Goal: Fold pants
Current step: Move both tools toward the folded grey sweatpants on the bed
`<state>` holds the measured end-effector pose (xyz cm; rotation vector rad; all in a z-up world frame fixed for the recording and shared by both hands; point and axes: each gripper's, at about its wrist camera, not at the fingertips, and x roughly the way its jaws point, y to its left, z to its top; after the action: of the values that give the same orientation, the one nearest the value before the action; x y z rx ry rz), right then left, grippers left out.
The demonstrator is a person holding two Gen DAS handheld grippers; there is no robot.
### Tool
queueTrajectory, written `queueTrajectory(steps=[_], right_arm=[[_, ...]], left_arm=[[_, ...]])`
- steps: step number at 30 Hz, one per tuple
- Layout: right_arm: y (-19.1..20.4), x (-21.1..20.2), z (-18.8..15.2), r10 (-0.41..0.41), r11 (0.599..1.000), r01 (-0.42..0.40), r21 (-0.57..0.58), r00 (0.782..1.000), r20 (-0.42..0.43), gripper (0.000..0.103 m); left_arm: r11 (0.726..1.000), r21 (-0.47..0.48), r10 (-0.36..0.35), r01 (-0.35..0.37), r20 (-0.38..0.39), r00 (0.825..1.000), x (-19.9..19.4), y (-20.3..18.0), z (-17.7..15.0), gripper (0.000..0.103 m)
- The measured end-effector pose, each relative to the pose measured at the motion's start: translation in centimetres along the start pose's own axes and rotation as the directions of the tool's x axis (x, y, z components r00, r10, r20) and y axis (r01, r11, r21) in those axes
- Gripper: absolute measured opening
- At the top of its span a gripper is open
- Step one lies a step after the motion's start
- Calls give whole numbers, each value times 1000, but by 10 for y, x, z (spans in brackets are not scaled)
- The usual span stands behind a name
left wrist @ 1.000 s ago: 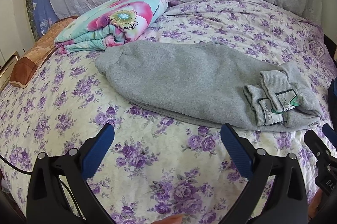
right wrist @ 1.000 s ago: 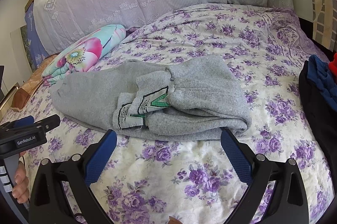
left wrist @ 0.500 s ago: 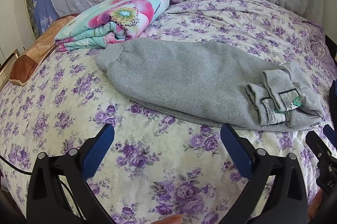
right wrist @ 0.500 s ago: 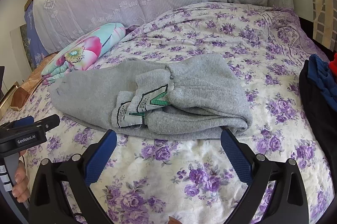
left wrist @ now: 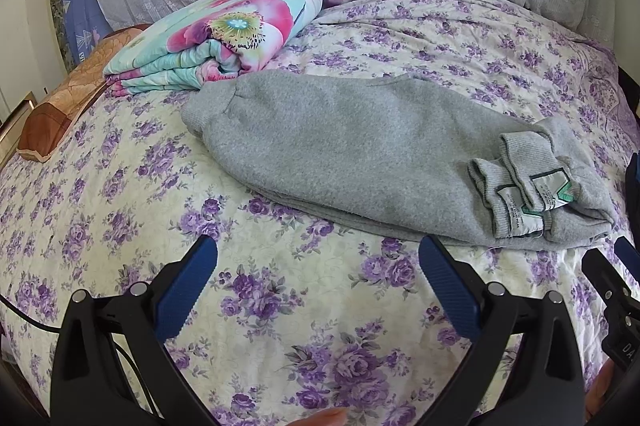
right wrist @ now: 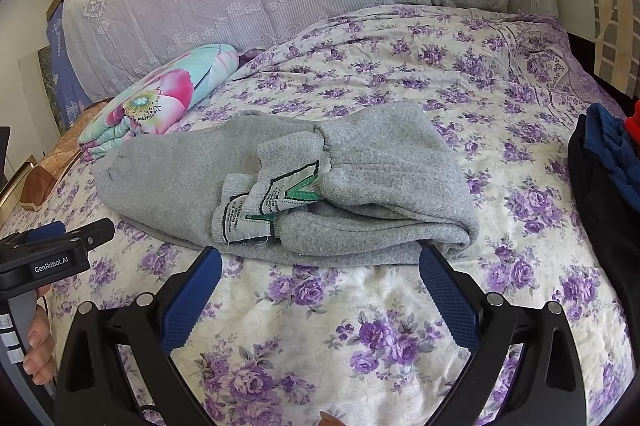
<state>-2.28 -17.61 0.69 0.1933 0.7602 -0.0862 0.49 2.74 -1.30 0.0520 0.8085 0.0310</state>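
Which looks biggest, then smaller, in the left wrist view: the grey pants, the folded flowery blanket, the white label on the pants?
1. Grey pants, largest.
2. Folded flowery blanket; it lies farther from the camera, so its true size is unsure.
3. White label, clearly smallest.
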Motion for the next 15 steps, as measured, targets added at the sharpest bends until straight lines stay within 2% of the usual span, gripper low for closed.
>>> queueTrajectory(steps=[15], right_arm=[[0, 0, 0, -1, 1000, 1, 0, 1000, -1, 99]], left_arm=[[1000, -5, -3, 3, -6, 1000, 4, 2, -2, 99]])
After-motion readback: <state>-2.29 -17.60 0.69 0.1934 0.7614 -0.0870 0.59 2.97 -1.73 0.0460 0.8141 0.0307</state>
